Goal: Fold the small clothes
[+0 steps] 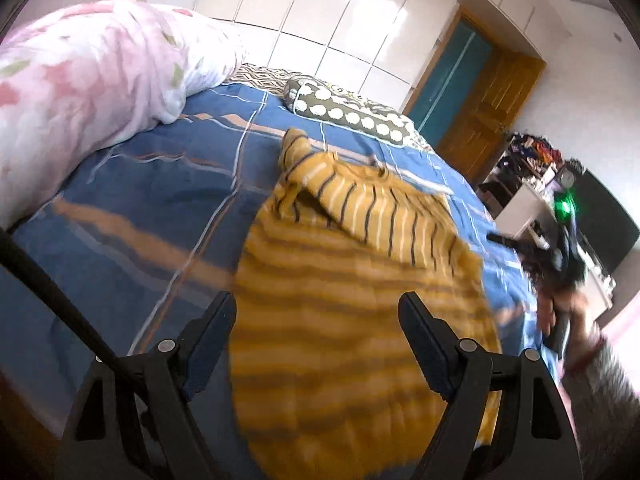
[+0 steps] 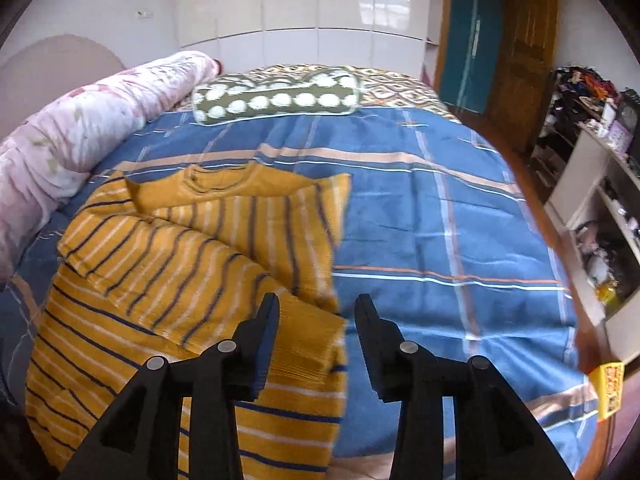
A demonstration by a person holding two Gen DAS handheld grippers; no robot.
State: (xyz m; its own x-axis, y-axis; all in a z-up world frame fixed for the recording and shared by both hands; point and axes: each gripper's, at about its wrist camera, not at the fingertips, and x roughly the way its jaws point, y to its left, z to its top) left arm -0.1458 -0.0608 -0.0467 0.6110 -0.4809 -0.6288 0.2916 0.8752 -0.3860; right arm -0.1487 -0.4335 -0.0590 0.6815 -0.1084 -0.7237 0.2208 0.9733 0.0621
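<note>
Sweater: we've got a mustard striped sweater lying on the blue plaid bedspread, collar toward the far end of the bed, both sleeves folded in across the chest (the near part is pretty blurry in the left wrist view).

Left gripper: our left gripper hangs over the lower half of the sweater, jaws spread wide with nothing between them.

Right gripper: our right gripper sits over the sweater's right edge, jaws apart and holding nothing. One finger is above the folded sleeve cuff, the other above bare bedspread.

Bed stuff: a rolled pink floral quilt runs along the left side, just beside the sweater. A green pillow with white dots lies at the far end, well apart from it.

Room: white wardrobe behind the bed, wooden door to its right, cluttered shelves on the right.
</note>
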